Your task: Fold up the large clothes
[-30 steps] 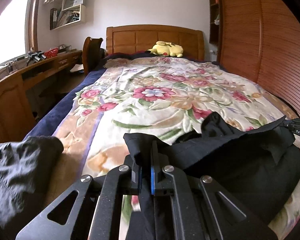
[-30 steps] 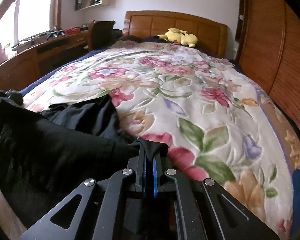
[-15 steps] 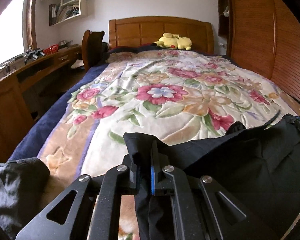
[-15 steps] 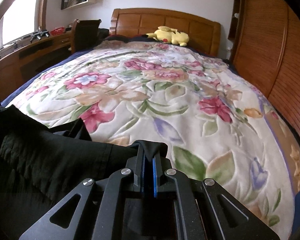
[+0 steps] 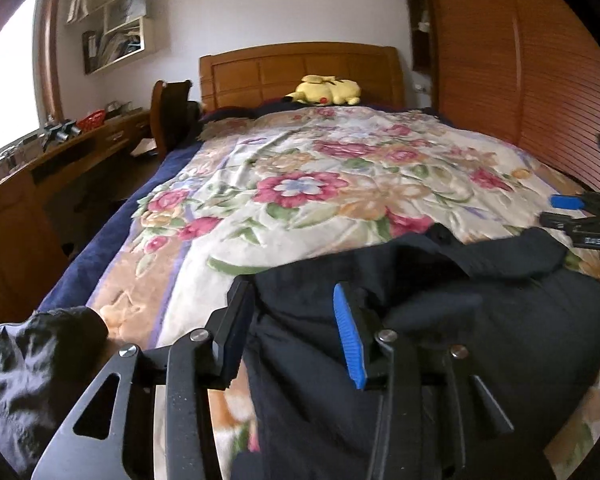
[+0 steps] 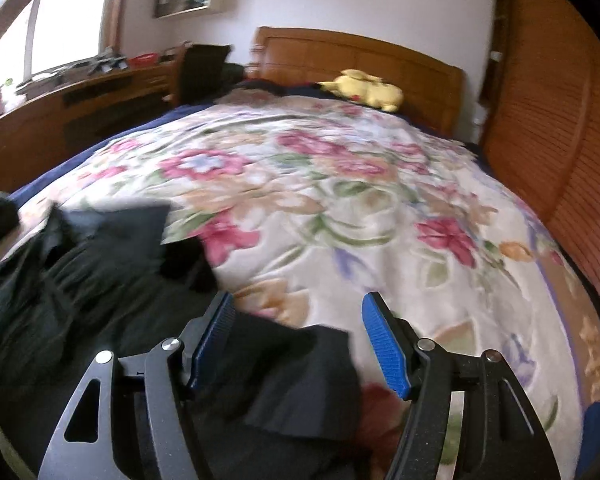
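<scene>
A large black garment [image 5: 440, 320] lies spread over the near end of the floral bedspread [image 5: 320, 184]. My left gripper [image 5: 292, 316] hangs over its left edge with its jaws opening; cloth lies between and under the pads, untouched by them. In the right wrist view the same black garment [image 6: 80, 280] covers the lower left. My right gripper [image 6: 300, 332] is opening too, above a dropped corner of the cloth, pads clear of it. The right gripper [image 5: 580, 216] also shows at the right edge of the left wrist view, with a hand below it.
Another crumpled black cloth [image 5: 32, 376] sits at the bed's near left corner. A yellow plush toy [image 5: 328, 90] rests by the wooden headboard [image 5: 300, 68]. A wooden desk [image 5: 60, 156] and a chair [image 5: 172, 112] stand left of the bed. Slatted wardrobe doors [image 5: 520, 72] line the right side.
Both grippers were shut on edges of the black garment; now both stand apart and the cloth has dropped onto the bed. Both views shifted slightly along the bed.
</scene>
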The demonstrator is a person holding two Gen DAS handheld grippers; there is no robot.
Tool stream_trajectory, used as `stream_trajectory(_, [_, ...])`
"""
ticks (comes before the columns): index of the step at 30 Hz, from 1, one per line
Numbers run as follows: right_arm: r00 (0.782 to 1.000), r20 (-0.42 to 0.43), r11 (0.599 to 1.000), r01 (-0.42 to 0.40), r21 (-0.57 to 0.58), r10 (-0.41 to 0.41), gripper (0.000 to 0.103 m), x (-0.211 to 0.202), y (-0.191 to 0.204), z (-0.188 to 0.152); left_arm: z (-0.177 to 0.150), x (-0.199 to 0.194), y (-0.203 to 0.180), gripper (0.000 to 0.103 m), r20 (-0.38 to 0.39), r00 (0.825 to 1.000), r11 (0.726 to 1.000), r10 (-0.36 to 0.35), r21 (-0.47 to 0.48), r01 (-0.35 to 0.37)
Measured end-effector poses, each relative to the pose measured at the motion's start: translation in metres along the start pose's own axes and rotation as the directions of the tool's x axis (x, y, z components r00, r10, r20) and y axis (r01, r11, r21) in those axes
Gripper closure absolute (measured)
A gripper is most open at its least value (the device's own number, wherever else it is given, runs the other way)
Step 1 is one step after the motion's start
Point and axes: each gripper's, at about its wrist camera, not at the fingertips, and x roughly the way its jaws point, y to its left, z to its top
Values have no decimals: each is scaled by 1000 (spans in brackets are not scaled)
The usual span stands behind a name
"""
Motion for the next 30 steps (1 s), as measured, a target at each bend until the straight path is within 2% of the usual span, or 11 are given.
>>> stream_trajectory(2, [999,-13,998,-53,-22,53,35,-2,13,-3,-5,-7,-7,50,-6,1000,1000,-24,7,24])
stream_trajectory(4, [995,-30,995,-93,-42,92,35,-2,23,-5,-12,-14,-13,30,-5,998,998,-63,-11,63])
stream_trajectory(6, [990,-49,989,-133,-70,129,35,-1,34,-7,-20,-22,-19,29,-7,995,995,-97,-30,97])
stream_trajectory(13, [976,-139,968,-191,-159,170,35,9,52,-10,-48,-43,-46,29,-19,991,991,-130,-35,129])
stream_trajectory(19, [975,-178,965,-168,-203,133,35,25,58,-4,-59,-45,-63,29,-25,986,986,-168,-16,167])
stream_trajectory(22, [974,-198,966,-148,-214,106,39,37,61,-1,-61,-43,-66,29,-27,983,983,-181,-7,181])
stream_trajectory(25, [972,-222,965,-128,-227,77,47,50,62,1,-63,-40,-66,29,-29,983,983,-182,-2,182])
stream_trajectory(27, [970,-237,962,-111,-249,50,61,59,66,3,-65,-39,-66,29,-30,983,984,-180,0,180])
stream_trajectory(28, [969,-244,960,-102,-260,37,64,65,68,5,-66,-39,-66,29,-31,983,984,-179,-1,179])
stream_trajectory(30, [969,-248,956,-92,-278,21,86,72,71,10,-67,-38,-66,29,-35,983,983,-181,-4,181])
